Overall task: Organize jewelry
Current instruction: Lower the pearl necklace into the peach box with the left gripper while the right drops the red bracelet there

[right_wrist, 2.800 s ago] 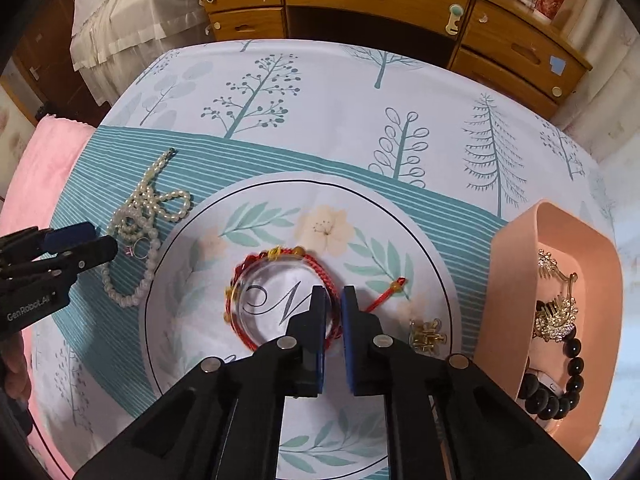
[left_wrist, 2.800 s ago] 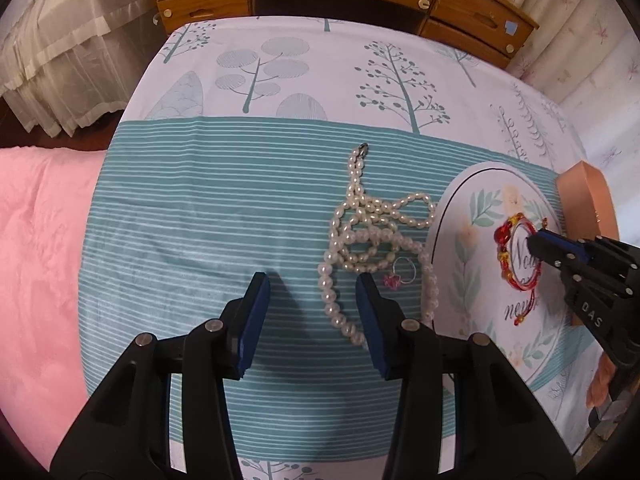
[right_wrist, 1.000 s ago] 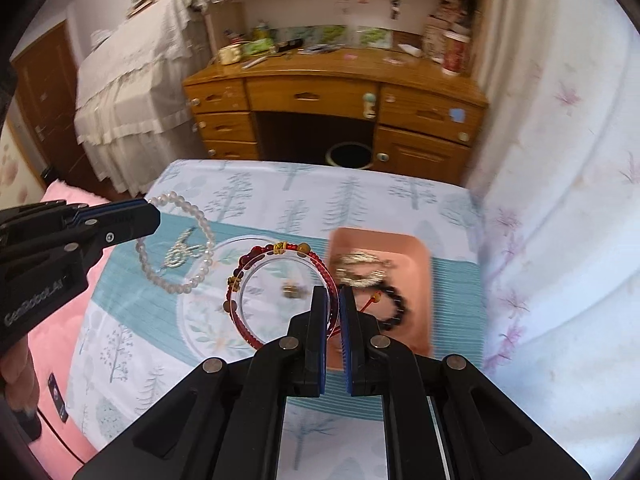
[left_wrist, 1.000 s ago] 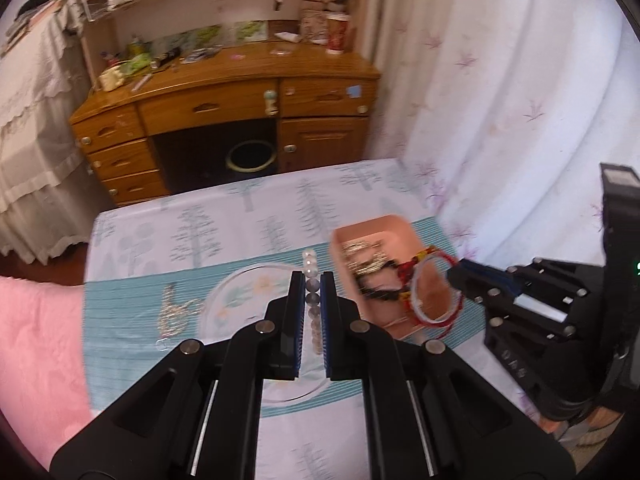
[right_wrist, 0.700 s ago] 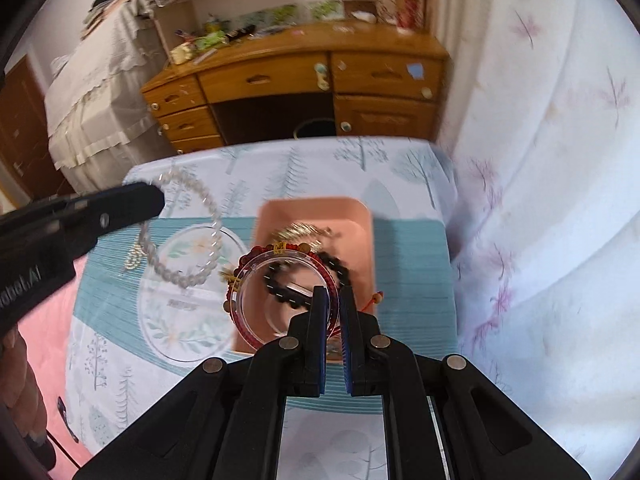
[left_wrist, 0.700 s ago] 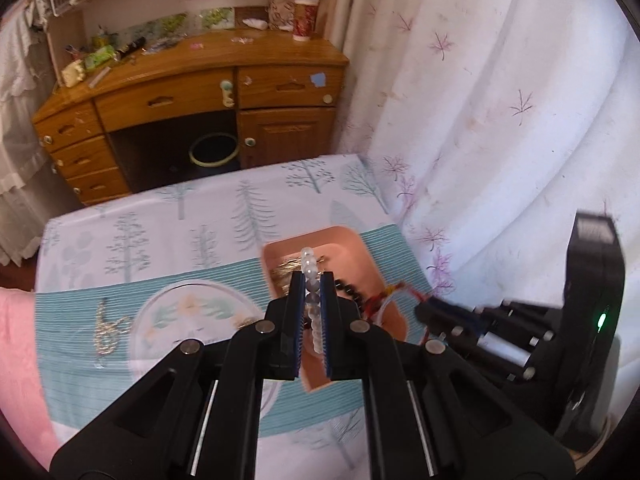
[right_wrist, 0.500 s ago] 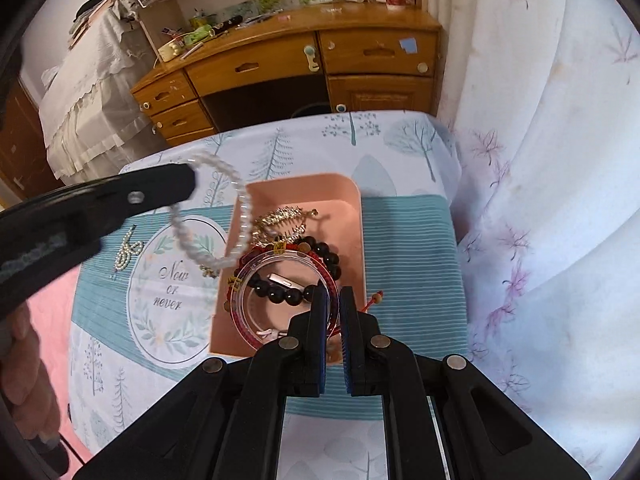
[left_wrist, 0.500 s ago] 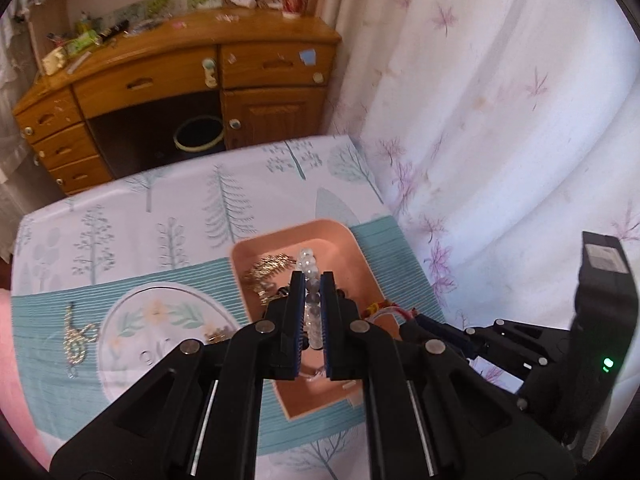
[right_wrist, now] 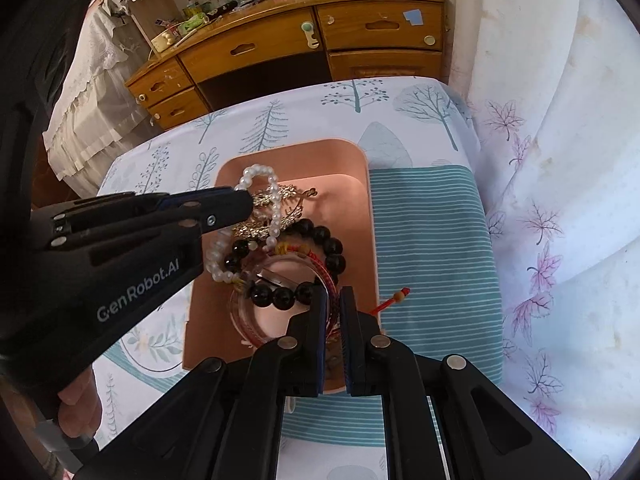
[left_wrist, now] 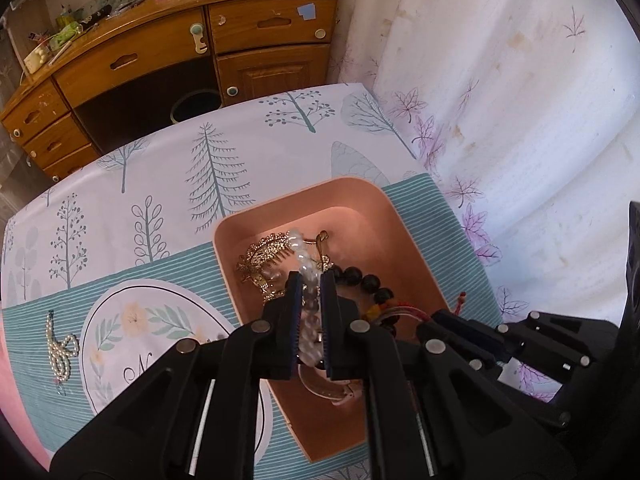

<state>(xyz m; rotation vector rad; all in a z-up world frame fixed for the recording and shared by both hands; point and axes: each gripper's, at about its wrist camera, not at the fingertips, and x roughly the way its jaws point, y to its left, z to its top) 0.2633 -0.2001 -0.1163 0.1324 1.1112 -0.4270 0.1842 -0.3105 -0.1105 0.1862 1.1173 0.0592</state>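
Tree-print cloth covered the table, with a wooden desk beyond it and a pale leaf-print curtain off to the side of my right gripper.

Both tools were above the pink tray. My left gripper was clenched on the pearl bracelet, its loop hanging below and ahead of the tips, over the tray. The right gripper was clamped on the red cord bracelet, which sagged onto the black bead bracelet and gold hair comb already in the tray.

Handling, as I judged it: the pearls were light, limp on their string and slick, so a pinch across a few beads held best, but a loose grip would let them slide. The red cord was soft and very light; its tasselled tail trailed over the tray's rim beside my right fingers and could snag. Neither looked fragile.

Against the earliest frames, both bracelets had left the cloth, where the pearls lay in a heap and the red loop sat on the round printed motif. A second ago they hung high over the table; now both hung low over the tray. One small pearl piece remained on the cloth, far to the left of my left gripper.
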